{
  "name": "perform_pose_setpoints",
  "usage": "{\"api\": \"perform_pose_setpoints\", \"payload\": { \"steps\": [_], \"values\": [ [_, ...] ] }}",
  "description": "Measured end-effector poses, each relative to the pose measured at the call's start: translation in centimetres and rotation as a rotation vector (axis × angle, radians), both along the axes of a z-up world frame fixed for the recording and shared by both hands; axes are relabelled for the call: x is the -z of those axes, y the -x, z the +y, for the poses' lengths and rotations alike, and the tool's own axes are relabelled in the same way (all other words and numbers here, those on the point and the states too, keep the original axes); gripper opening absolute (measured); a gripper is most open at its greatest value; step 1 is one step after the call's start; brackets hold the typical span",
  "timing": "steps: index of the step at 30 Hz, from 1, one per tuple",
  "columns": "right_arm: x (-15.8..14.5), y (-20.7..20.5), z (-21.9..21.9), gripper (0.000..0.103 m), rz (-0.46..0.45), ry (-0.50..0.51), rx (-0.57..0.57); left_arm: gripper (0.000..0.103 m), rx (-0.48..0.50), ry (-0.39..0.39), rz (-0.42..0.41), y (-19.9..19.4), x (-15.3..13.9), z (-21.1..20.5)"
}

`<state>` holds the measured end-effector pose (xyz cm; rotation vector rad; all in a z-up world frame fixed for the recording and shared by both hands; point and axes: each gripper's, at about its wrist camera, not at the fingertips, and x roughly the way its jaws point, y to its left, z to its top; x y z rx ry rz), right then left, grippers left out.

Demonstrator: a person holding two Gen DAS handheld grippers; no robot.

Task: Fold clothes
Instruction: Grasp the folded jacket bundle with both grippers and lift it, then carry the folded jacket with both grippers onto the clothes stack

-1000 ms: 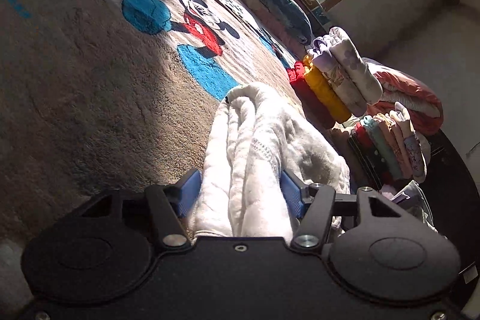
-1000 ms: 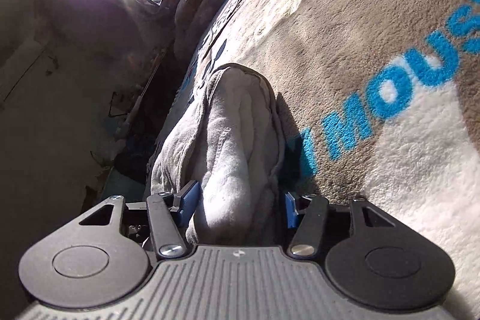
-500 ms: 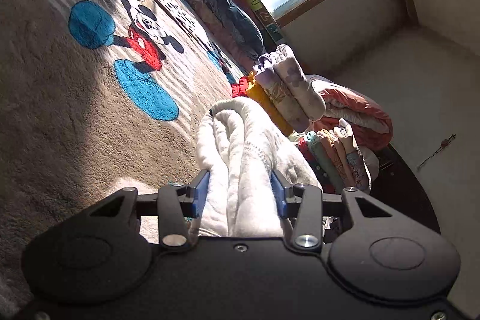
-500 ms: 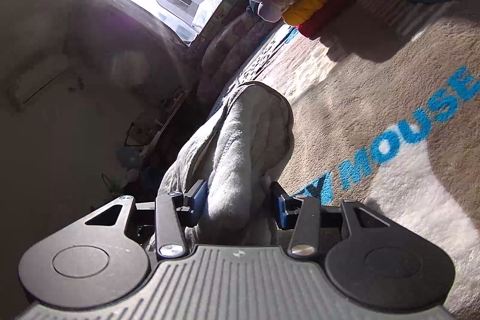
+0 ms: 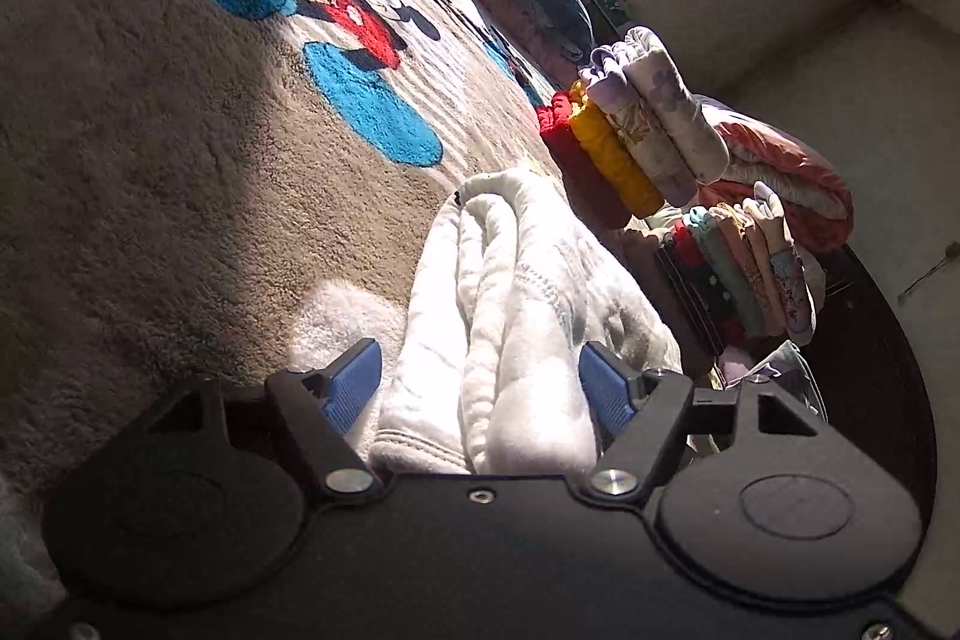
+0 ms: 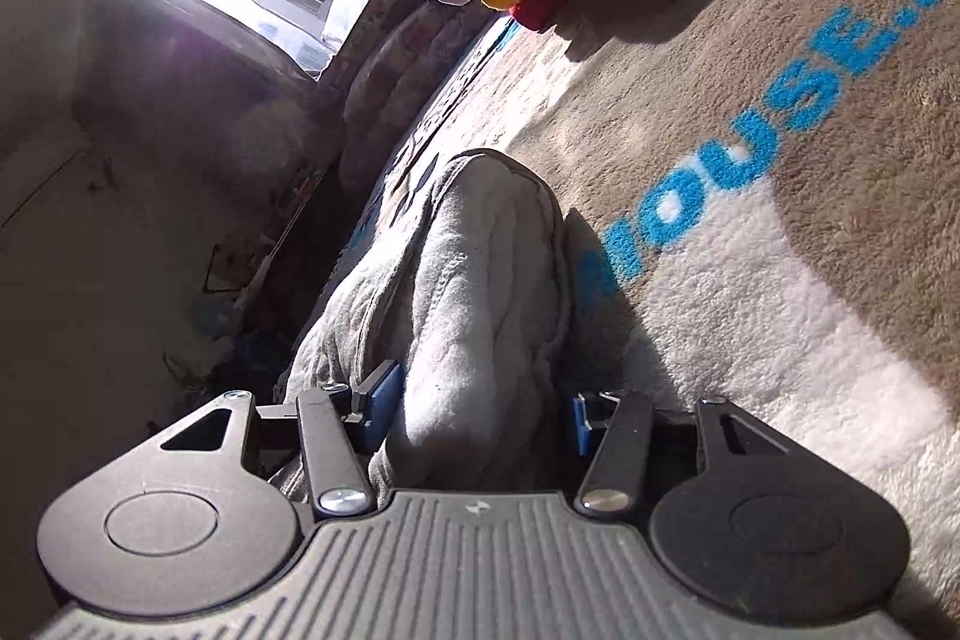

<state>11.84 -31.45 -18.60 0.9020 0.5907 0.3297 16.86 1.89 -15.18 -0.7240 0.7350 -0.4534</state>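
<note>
I've got both claws spread: left gripper (image 5: 480, 376) and right gripper (image 6: 474, 400) each straddle the white garment (image 5: 516, 304) (pads not squeezing), folded stack (image 5: 636, 142) ahead.

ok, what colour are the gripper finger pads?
Blue, ribbed pads on black fingers; clearest in the left wrist view.

White fleece garment (image 5: 510, 292), tan rug (image 5: 150, 160) with blue lettering, blue-padded claw (image 5: 480, 388)
</note>
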Motion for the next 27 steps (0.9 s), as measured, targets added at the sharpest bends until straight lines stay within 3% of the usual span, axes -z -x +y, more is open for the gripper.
{"api": "perform_pose_setpoints", "payload": {
  "steps": [3,6,12,18,23,27],
  "values": [
    [-0.2,0.7,0.4,0.044,-0.046,0.011,0.011,0.044,0.011,-0.006,-0.013,0.1,0.1,-0.5],
    [-0.3,1.8,-0.2,0.040,-0.092,-0.028,0.027,0.039,0.021,0.044,-0.058,0.2,-0.6,-0.1],
    [-2.8,2.1,-2.0,0.040,-0.229,-0.070,0.036,0.038,0.044,0.143,-0.155,-0.1,-2.2,-0.7],
    [-4.0,0.5,-4.0,0.040,-0.281,-0.071,0.037,0.038,0.048,0.204,-0.199,-1.2,-3.5,-2.5],
    [-6.8,-1.9,-6.5,0.040,-0.345,-0.075,0.057,0.038,0.094,0.238,-0.259,-4.8,-7.2,-5.1],
    [-10.1,-7.1,-9.6,0.040,-0.366,-0.120,0.077,0.038,0.120,0.233,-0.313,-9.4,-10.7,-7.8]
  ]
}}
